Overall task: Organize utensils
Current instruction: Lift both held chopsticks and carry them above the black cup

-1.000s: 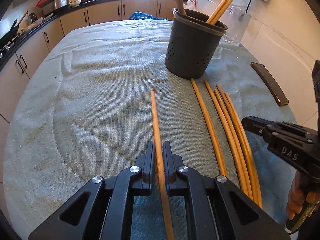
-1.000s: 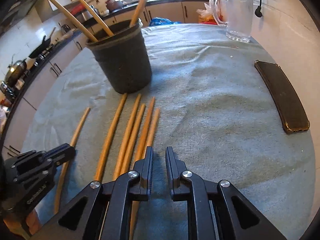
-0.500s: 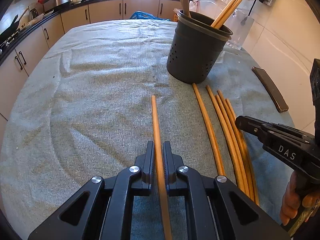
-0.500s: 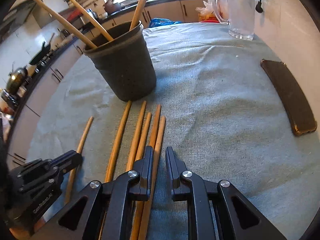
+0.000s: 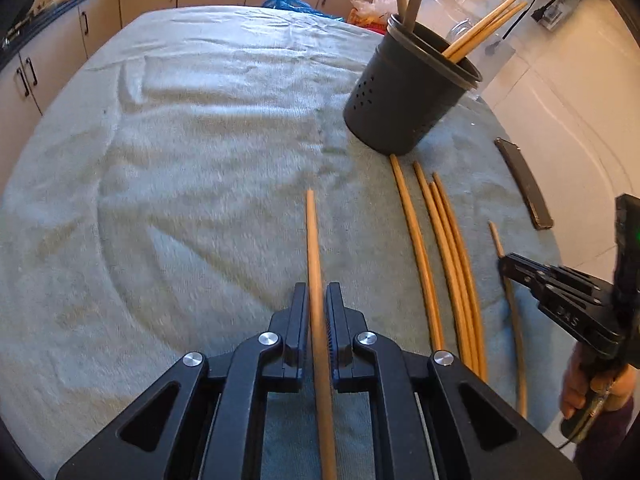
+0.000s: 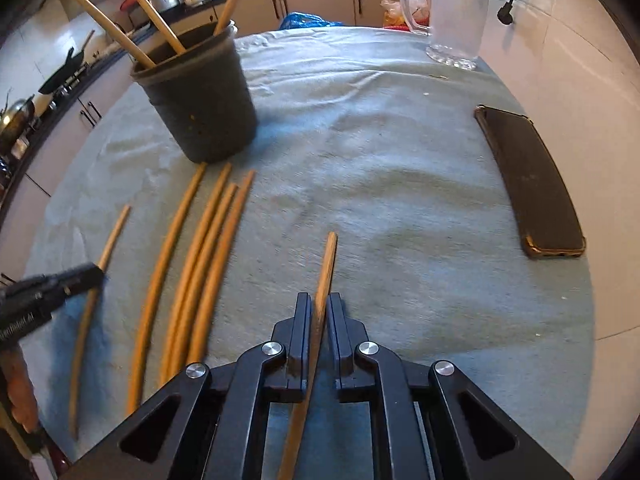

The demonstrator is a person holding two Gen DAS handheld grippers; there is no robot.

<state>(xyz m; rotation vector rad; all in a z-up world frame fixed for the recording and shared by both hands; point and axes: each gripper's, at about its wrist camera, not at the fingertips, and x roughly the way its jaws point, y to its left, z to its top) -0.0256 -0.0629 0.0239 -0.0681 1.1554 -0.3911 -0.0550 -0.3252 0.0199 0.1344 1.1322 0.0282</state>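
Dark grey perforated plastic utensil holder [image 6: 200,100] stands upright on the towel, a few long wooden chopsticks [image 6: 146,12] leaning inside. Four more chopsticks [image 6: 196,264] lie side by side just below it — two others are clamped, one per gripper.

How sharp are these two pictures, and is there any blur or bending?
Left wrist view: towel smeared by motion blur, holder fairly crisp. Right wrist view: held chopstick and loose chopsticks blurred; phone bowed by the fisheye. Both views darken at the corners.
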